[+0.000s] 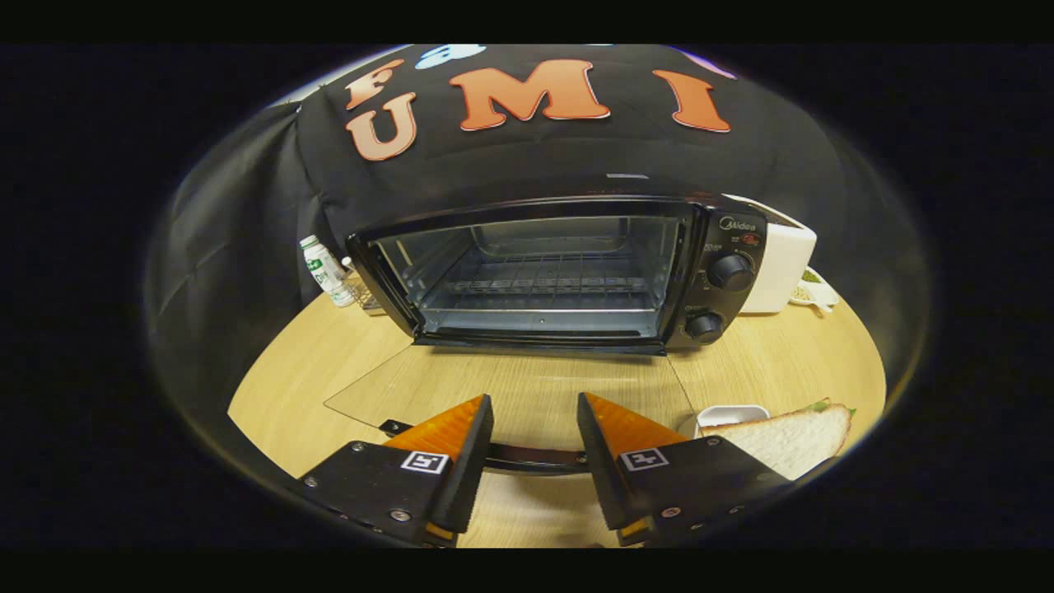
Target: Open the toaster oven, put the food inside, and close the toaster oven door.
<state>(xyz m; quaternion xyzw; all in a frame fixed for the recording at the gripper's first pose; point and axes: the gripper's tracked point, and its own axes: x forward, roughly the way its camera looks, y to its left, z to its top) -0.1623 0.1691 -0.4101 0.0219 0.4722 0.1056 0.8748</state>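
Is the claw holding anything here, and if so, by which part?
Nothing is held. The claw is open, its fingers either side of the lowered door's handle without pressing on it; the sandwich lies beside it.

Bright overhead light on the wooden table point(329, 362); dark surround. Glare on the toaster oven point(543, 272) interior and its dropped glass door point(510, 387). Strong fisheye bending, soft rim blur. Gripper point(535, 403) fingers apart, sharp.
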